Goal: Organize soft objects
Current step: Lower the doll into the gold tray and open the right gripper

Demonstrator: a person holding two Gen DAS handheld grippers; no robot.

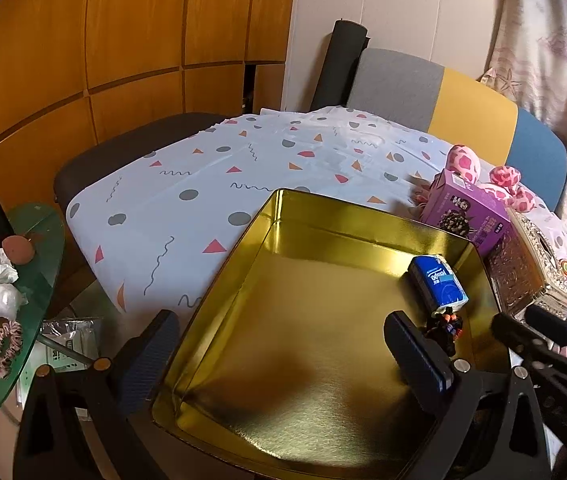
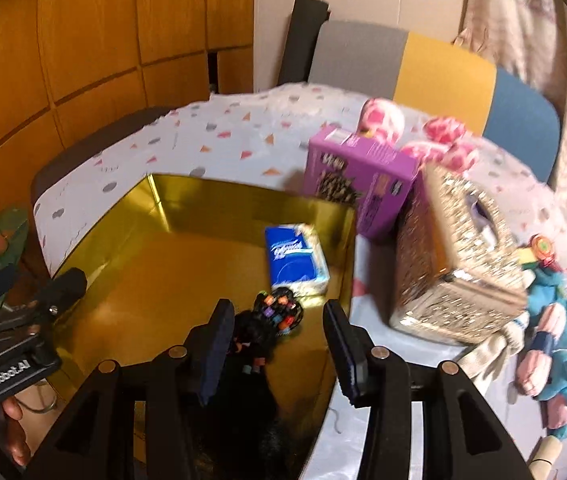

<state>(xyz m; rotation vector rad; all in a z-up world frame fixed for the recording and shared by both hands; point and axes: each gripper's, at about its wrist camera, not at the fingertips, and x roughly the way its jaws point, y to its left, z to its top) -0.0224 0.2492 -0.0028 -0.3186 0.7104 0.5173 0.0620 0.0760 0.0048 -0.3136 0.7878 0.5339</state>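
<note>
Against the right wall of the gold tin (image 2: 171, 216), near its far right corner, a blue tissue pack (image 2: 297, 260) lies flat, soft plastic wrap over a squashy block; just in front of it sits a black fuzzy thing with coloured beads (image 2: 279, 312), likely a hair tie. My guess is both were dropped there to gather the soft items in one container. Jaws of the right gripper (image 2: 277, 354) stand apart around the beaded thing, pads clear of it so far as the blur lets me judge. Jaws of the left gripper (image 1: 279, 354) are wide apart, straddling the tin's near left wall with nothing between the pads, perhaps steadying it. Beyond the tin's right wall, on the patterned tablecloth (image 1: 187, 184), stand a rigid purple carton (image 2: 357, 178) and a glittery tissue box (image 2: 455, 264); a pink spotted plush (image 2: 383, 118) and a teal plush (image 2: 551, 344) wait outside
</note>
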